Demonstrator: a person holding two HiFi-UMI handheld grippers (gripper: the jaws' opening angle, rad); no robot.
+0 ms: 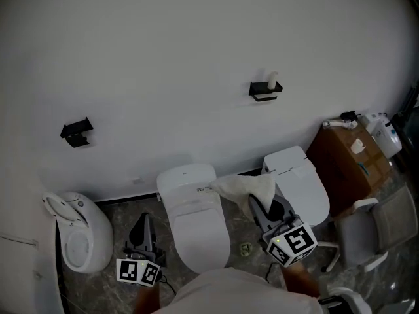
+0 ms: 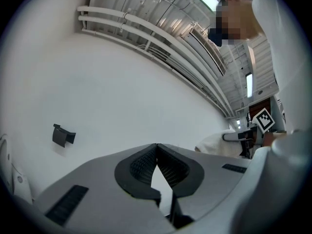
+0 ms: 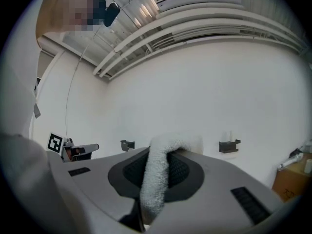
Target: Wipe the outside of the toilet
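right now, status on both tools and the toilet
Left tool shut, empty, low beside the toilet. Right tool shut on white cloth, held over its right rear; contact unclear. Second toilet close on the right.

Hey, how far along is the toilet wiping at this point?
Done: the cloth is clamped in the right gripper. In hand: it hangs beside the tank of the middle toilet; contact can't be told. The left gripper is shut, empty, low on the other side. Left: the outside wipe itself; no wiped patch shows.
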